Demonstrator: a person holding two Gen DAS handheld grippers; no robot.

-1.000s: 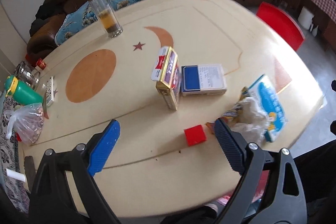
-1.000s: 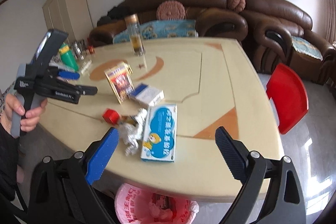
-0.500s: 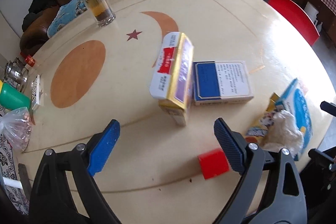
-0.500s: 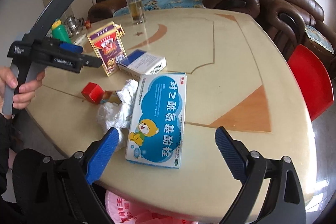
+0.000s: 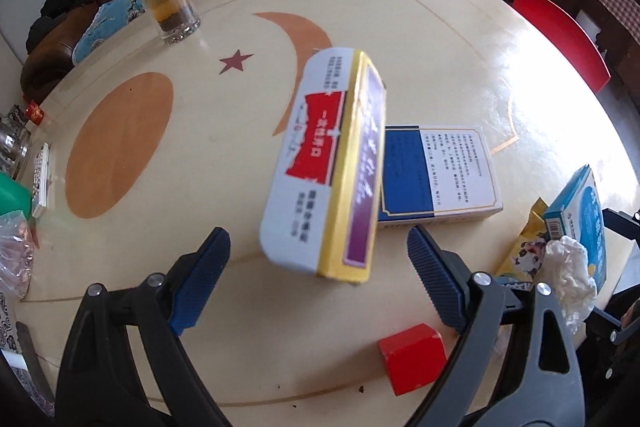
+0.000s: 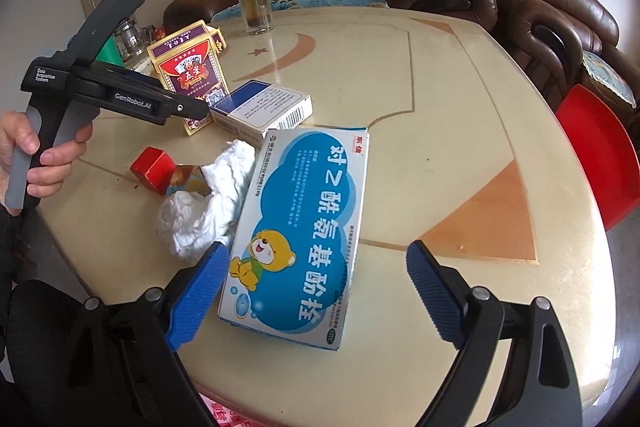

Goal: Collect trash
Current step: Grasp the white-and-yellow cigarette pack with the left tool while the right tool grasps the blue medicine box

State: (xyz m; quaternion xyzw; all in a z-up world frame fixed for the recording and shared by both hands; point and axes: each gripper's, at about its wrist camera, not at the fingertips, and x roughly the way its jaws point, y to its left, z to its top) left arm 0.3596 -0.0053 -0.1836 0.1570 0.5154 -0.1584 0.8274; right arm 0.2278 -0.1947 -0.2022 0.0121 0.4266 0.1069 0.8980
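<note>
Your left gripper hangs spread wide over the upright playing-card box, its blue pads clear of the box on both sides. Your right gripper is closing a little but grips nothing, straddling the near end of the blue medicine box lying flat on the table. Crumpled tissue touches that box's left edge, with a red block just beyond; a navy-and-white carton lies beside the card box
</note>
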